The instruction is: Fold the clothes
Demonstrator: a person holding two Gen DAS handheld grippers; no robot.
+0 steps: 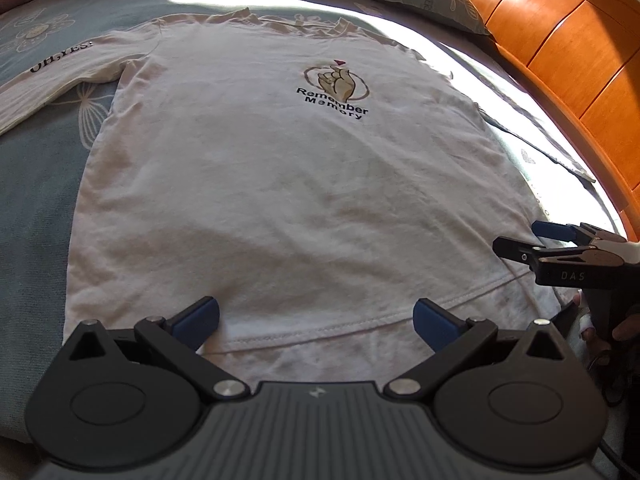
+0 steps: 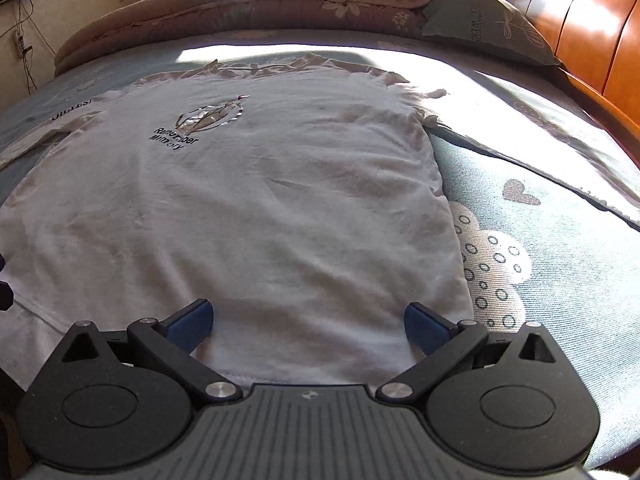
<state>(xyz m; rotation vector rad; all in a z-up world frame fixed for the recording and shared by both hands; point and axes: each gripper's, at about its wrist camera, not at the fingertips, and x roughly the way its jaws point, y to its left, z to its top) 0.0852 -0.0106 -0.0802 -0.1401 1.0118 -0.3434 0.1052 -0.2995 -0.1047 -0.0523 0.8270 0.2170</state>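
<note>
A white long-sleeved shirt (image 1: 280, 184) lies flat, front up, on the bed, with a "Remember Memory" print (image 1: 334, 92) on the chest. Its left sleeve (image 1: 52, 76) stretches out to the left and reads "OH,YES!". My left gripper (image 1: 316, 320) hovers open over the shirt's bottom hem, blue pads wide apart. In the right wrist view the same shirt (image 2: 248, 208) fills the middle, and my right gripper (image 2: 308, 320) stands open above the hem near the shirt's right bottom corner. The right gripper (image 1: 560, 248) also shows at the right edge of the left wrist view, with a hand below it.
A blue-grey bedsheet (image 2: 540, 240) with white flower and cloud patterns covers the bed. A folded quilt (image 2: 280, 0) and a pillow (image 2: 492, 28) lie at the far end. An orange wooden headboard (image 1: 560, 52) runs along the right side.
</note>
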